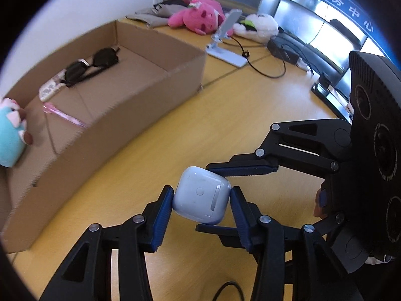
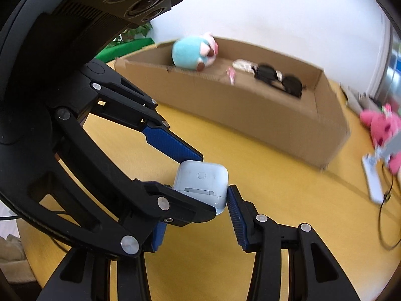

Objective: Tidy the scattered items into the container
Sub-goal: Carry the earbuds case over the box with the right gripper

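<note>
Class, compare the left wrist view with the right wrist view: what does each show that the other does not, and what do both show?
Only the left wrist view: a white plush, grey cloth, a black device with cables, and windows with blue lettering.
Only the right wrist view: green leaves behind the box's far corner.
Both: the white case gripped by the left tool and the right tool together, the cardboard box holding sunglasses, a teal plush and a pink pen, and the pink plush.
</note>
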A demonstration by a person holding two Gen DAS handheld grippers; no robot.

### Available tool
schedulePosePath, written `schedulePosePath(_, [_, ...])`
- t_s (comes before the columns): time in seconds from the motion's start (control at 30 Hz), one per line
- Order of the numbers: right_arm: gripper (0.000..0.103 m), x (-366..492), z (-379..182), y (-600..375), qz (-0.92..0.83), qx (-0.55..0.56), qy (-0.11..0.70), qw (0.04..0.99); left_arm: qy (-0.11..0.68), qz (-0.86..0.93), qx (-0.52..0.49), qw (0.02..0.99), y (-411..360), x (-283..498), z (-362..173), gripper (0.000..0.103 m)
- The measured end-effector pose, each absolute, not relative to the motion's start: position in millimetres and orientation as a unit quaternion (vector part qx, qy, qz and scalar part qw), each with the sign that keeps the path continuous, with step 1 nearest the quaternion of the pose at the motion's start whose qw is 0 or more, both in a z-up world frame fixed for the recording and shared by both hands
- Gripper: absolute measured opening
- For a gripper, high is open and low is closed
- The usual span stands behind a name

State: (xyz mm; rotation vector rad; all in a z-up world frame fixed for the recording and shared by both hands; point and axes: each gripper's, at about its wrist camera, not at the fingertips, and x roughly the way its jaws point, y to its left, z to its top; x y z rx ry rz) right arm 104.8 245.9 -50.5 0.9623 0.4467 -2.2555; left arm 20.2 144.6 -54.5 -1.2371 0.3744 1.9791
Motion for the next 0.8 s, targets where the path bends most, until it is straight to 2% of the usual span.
schedulePosePath(0.43, [0.048, 54.7, 43.7, 145.9, -0.852, 0.273, 0.248, 0.371, 0.129, 0.844, -0.413, 0.318, 53.3, -44.0, 41.1, 0.045])
schedulePosePath(0.6, [0.048, 25.2, 52.4, 104.5, -0.837, 0.276, 0.257, 0.396, 0.105, 0.847, -0.426, 0.299, 18.3, -79.5, 42.7, 0.045])
schedulePosePath(0.8, [0.048, -30.1, 34.0, 64.0, -0.812, 0.312, 0.251, 0.424, 0.062, 0.838, -0.463, 0.283, -17.0, -118.9, 19.1, 0.045])
